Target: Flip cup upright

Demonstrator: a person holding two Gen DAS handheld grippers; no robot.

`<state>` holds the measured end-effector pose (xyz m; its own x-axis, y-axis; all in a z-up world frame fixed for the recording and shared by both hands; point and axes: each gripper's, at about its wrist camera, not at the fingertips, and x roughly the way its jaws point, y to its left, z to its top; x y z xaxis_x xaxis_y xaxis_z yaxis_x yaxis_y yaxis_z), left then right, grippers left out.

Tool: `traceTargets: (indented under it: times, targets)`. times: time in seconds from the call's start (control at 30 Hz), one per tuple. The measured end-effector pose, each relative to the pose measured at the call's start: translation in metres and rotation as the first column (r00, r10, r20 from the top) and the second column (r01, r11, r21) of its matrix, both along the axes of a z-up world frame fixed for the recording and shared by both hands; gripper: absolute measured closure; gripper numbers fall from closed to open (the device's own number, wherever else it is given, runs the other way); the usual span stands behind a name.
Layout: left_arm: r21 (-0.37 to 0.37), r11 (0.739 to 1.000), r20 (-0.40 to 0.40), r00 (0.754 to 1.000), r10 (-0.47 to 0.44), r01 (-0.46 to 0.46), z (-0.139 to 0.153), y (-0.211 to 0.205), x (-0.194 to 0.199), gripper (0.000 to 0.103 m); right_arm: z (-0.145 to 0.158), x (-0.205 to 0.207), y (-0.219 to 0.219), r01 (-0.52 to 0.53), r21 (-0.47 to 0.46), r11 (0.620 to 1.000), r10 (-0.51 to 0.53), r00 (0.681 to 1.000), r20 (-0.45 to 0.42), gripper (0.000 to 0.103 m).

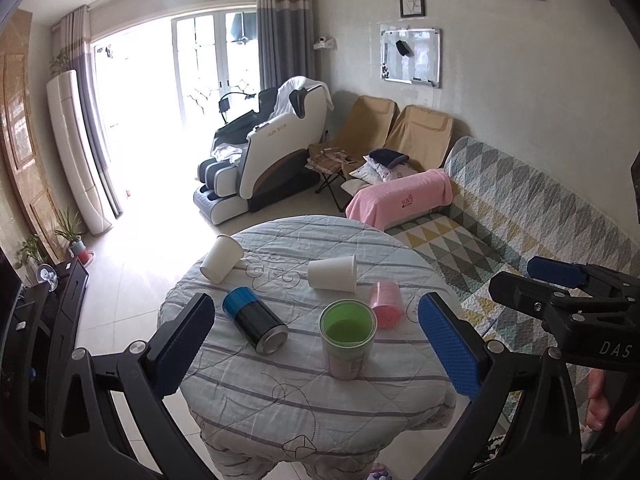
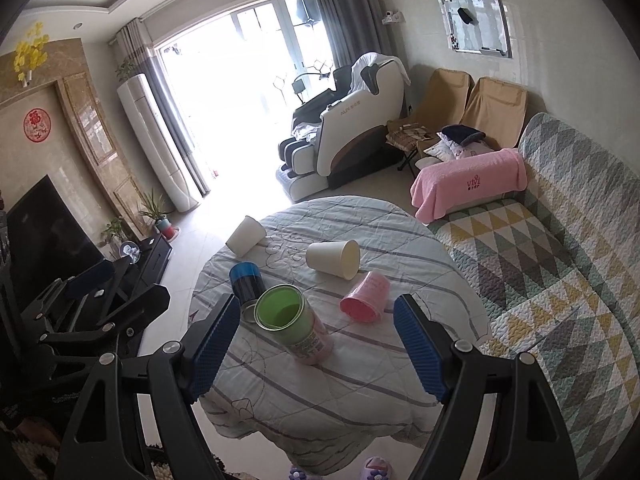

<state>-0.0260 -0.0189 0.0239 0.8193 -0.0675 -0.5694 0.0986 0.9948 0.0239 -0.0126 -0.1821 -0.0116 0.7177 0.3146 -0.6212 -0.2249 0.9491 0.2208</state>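
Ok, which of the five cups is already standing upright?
The green-lined cup, nearest both grippers, mouth up; the two white, the pink and the blue-black ones lie on their sides.

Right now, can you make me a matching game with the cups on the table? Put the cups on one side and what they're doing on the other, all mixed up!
Cups:
1. green cup
2. pink cup
3. black and blue cup
4. white cup at the table's far left edge

What they're doing:
A. on its side, shiny metal end showing
B. standing upright, open mouth up
C. tipped over, partly past the cloth's edge
D. on its side just behind the green cup

Pairs: 1-B, 2-D, 3-A, 4-C
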Motion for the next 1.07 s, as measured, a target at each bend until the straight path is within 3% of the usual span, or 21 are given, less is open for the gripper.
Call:
traceTargets:
  times: [1.07]
  targets:
    - [-0.012,1.0,-0.001,1.0,-0.004,0.004,-0.001,0.01,0.001,0.0,-0.003,0.01,-0.002,0.001,-0.014,1.0,-0.001,1.0,-0.022,0.023]
